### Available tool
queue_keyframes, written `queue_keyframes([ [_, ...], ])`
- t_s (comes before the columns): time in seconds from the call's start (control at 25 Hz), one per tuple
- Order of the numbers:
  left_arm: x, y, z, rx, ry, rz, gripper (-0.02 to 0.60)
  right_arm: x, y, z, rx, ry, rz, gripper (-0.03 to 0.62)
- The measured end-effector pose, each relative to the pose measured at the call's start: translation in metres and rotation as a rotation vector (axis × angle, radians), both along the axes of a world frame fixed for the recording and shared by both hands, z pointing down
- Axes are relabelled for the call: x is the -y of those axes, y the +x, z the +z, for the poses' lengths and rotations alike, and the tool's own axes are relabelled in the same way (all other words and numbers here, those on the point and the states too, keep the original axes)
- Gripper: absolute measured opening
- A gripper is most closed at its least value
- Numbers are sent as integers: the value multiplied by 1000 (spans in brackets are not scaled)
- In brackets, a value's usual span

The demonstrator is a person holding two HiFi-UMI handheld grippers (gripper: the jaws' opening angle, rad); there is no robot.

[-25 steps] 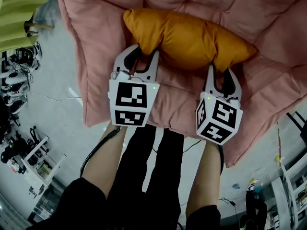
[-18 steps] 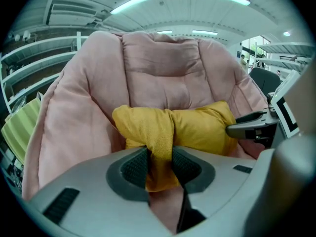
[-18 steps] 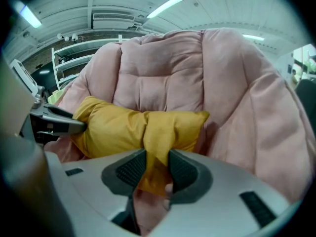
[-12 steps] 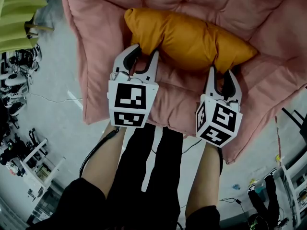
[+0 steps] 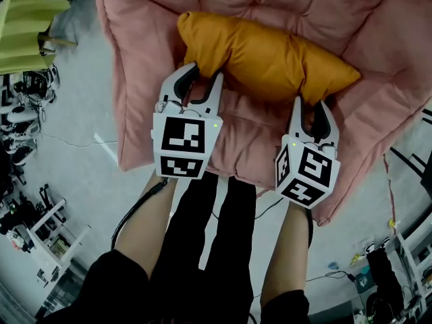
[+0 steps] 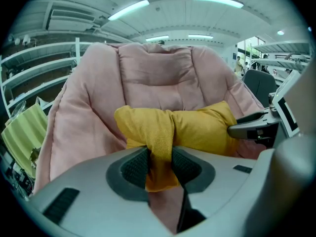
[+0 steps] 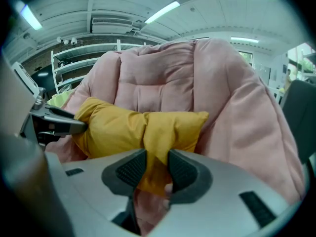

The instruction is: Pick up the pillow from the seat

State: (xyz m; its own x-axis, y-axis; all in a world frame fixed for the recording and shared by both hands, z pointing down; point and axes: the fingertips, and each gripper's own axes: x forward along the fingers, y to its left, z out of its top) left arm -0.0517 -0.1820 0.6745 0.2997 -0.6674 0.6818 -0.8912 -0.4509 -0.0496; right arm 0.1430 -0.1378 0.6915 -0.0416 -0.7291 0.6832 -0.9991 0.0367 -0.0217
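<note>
An orange-yellow pillow [image 5: 263, 54] lies across the pink padded seat [image 5: 236, 147]. My left gripper [image 5: 200, 78] is shut on the pillow's left end, its fabric bunched between the dark pads [image 6: 134, 168]. My right gripper [image 5: 312, 106] is shut on the pillow's right end, with a fold of cloth squeezed between its pads [image 7: 131, 170]. In the left gripper view the pillow [image 6: 197, 127] stretches right toward the other gripper's tip [image 6: 252, 128]. In the right gripper view the pillow [image 7: 118, 127] sags slightly between the two grips.
The pink chair's tall cushioned back [image 6: 153, 78] rises behind the pillow. A yellow-green striped object [image 5: 23, 22] sits at the left. The person's legs [image 5: 209, 248] stand in front of the seat. Shelving and clutter [image 5: 27, 214] line the grey floor at left.
Both grippers and the pillow have risen slightly off the seat; the chair has shifted a little right in the head view.
</note>
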Motion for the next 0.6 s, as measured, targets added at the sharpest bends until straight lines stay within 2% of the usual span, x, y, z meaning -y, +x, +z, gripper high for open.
queue_keyframes([
  [0.6,1,-5,-42,-16,74,1,138,1,-4,-41,-11,62,-2,153],
])
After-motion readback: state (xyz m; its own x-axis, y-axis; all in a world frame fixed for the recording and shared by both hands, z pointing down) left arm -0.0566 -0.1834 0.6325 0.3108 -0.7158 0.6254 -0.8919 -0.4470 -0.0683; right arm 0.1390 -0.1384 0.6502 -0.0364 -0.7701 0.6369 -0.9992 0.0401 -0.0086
